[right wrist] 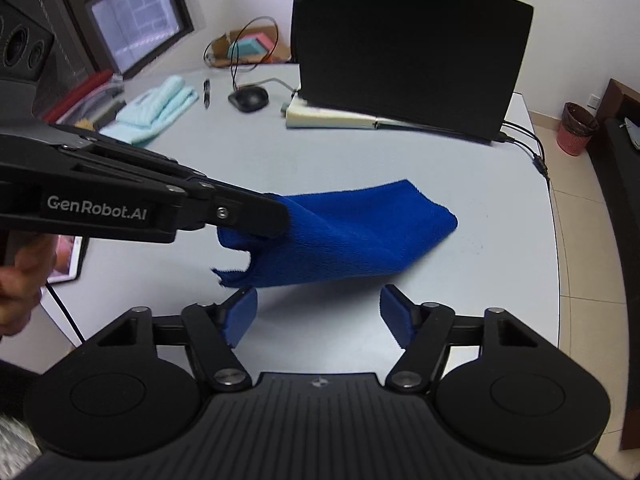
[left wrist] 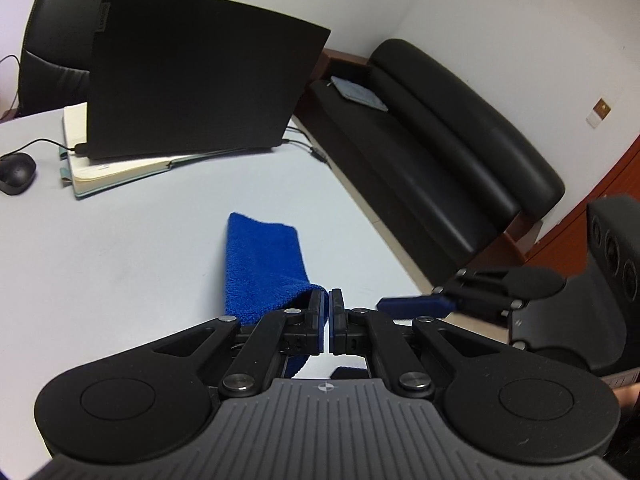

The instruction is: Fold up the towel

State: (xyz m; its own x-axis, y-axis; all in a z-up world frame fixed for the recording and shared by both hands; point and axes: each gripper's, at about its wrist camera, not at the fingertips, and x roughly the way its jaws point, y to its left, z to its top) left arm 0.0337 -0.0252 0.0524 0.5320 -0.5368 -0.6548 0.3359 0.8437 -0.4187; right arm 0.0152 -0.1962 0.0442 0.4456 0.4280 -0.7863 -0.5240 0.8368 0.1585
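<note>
Blue towel [right wrist: 344,236] folded long, long axis toward the laptop [right wrist: 404,48], near end raised, left gripper [left wrist: 327,320] clamped on that end, right gripper [right wrist: 316,316] fingers apart, empty, just beside the towel

**What the frames kept back**

The left gripper [right wrist: 276,216] covered the towel [right wrist: 344,236] corner it pinched. In the left wrist view the right gripper [left wrist: 416,306] was blurred and cut by the edge. The laptop [right wrist: 404,48] hid most of the notebook [right wrist: 332,118]. A hand [right wrist: 20,280] was cropped and blurred.
</note>
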